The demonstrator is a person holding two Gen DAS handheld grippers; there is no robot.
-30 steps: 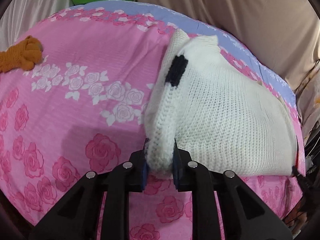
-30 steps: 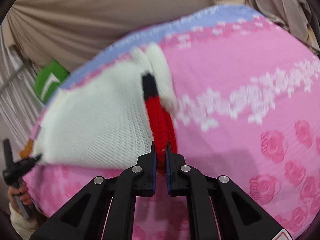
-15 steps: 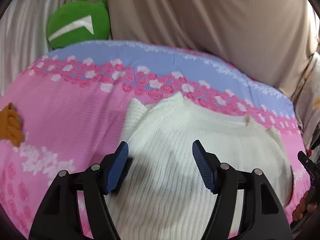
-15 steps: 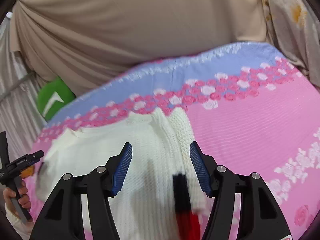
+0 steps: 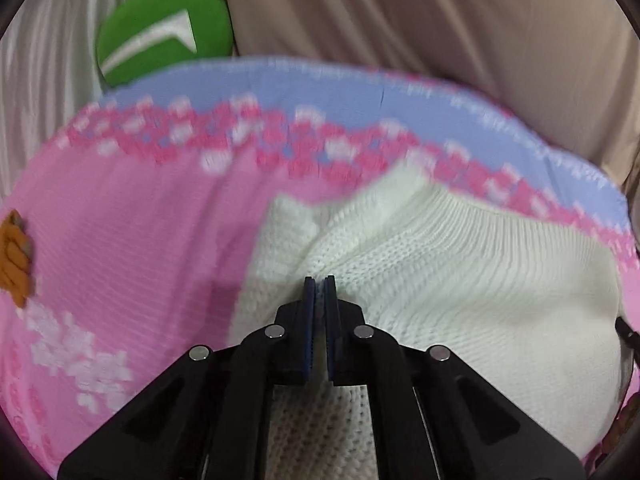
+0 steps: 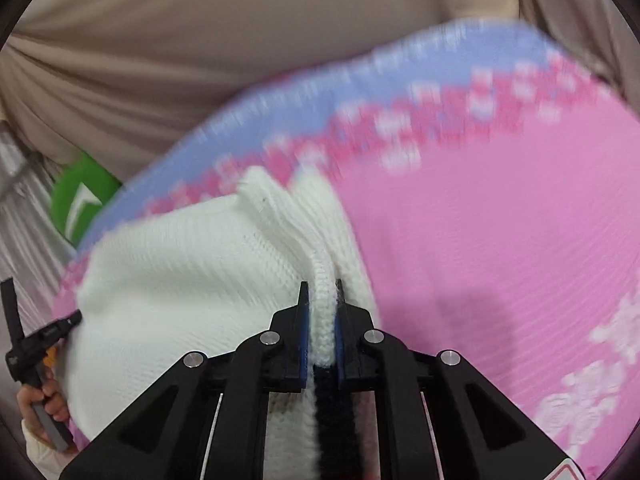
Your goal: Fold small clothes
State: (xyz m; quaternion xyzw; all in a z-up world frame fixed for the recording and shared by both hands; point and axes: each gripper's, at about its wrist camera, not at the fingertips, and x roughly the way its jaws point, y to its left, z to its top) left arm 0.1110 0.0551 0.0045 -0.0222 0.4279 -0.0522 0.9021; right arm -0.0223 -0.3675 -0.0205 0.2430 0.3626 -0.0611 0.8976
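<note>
A small white knit sweater [image 5: 460, 280] lies on a pink rose-print bedsheet [image 5: 140, 220]. My left gripper [image 5: 319, 284] is shut on a pinch of the sweater's white knit near its left side. In the right wrist view the same sweater [image 6: 180, 272] spreads to the left, and my right gripper [image 6: 321, 292] is shut on a ridge of its white knit at the right edge. A black band of the sweater [image 6: 334, 408] runs down between the right gripper's fingers.
A green cushion [image 5: 164, 40] sits beyond the bed's far left edge, also in the right wrist view [image 6: 80, 200]. A beige curtain [image 5: 420, 20] hangs behind the bed. An orange knit item [image 5: 14, 256] lies at the left. The sheet's blue border [image 5: 360, 84] marks the far edge.
Both grippers held sleeve ends a second ago, opened half a second ago over the sweater, and have now shut on pinches of its white knit.
</note>
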